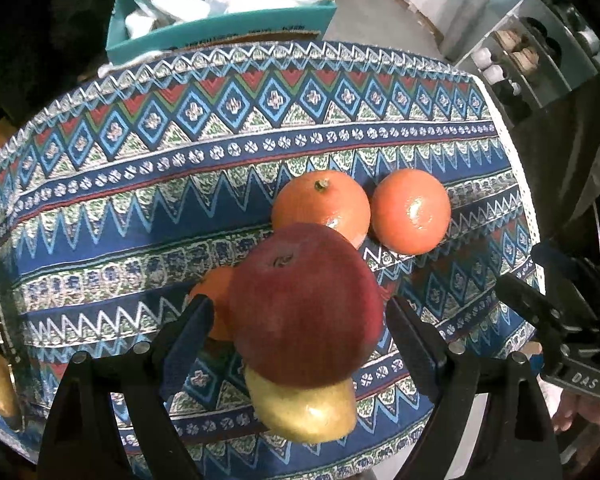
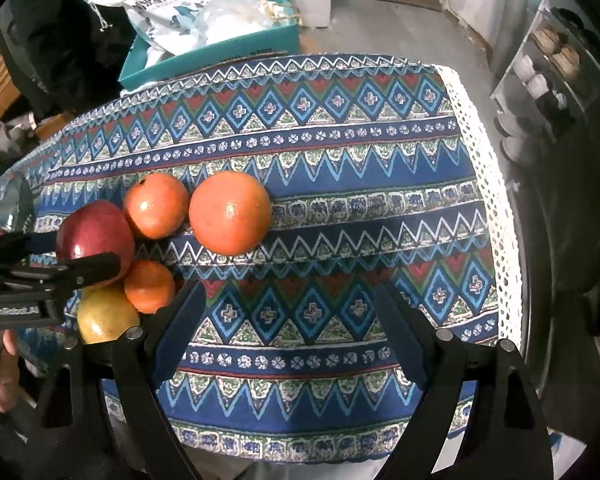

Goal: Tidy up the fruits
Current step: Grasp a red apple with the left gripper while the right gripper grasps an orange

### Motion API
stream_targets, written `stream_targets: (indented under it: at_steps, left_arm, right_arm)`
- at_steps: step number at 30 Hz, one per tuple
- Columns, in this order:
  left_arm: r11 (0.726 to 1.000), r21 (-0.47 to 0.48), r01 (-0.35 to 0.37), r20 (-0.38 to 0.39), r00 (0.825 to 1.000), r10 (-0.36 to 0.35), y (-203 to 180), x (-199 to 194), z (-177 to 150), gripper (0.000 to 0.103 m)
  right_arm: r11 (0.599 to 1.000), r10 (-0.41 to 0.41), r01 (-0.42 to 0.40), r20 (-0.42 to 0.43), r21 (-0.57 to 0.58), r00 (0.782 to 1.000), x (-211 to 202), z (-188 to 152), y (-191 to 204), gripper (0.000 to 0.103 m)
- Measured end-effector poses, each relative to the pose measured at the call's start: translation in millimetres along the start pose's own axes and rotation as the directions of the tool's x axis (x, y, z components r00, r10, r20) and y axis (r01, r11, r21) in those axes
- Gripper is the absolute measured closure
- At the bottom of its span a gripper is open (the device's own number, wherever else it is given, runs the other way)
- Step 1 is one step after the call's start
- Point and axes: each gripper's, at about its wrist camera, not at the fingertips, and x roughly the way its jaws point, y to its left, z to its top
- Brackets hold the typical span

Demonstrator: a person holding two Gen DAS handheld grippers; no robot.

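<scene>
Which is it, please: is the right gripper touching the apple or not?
Apart: the right wrist view shows an orange between right gripper and apple.

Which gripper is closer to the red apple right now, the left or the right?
Left. The left gripper straddles the red apple, one finger on each side. The right gripper hangs open over bare tablecloth, beside the fruit cluster.

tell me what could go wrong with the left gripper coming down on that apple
The red apple sits packed against an orange and a yellow pear, so the open left gripper could knock them rolling. The other orange lies near the tablecloth edge and might roll off.
</scene>
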Motion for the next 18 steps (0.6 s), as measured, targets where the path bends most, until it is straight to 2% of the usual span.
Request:
stream_targets:
  at_steps: [6, 9, 12, 18]
  left_arm:
    - [1.0, -0.008, 0.02, 0.036, 0.999, -0.02, 1.4, 1.5, 1.7, 0.014]
    - [1.0, 0.03, -0.01, 0.039, 0.999, 0.008, -1.6, 1.1, -0.1, 0.02]
    - [0.998, 0.064, 0.004, 0.048, 0.999, -0.007, -5.4, -0.6, -0.7, 0.028]
    - [0.997, 0.074, 0.015, 0.065, 0.998, -0.02, -3.6, -3.3, -1.9, 0.028]
  right_arm:
    - [1.0, -0.003, 0.003, -0.005, 0.006, 1.0, 7.5, 2.7, 1.0, 0.017]
    - [1.0, -0.004, 0.004, -0.012, 0.009, 1.0, 13.3, 4.2, 1.6, 0.017]
    - [1.0, -0.002, 0.002, -0.019, 0.014, 1.0, 19.1, 4.8, 2.4, 0.017]
    - [0.999, 0.016, -0.016, 0.002, -0.027, 1.0, 26.9, 8.8, 14.6, 0.017]
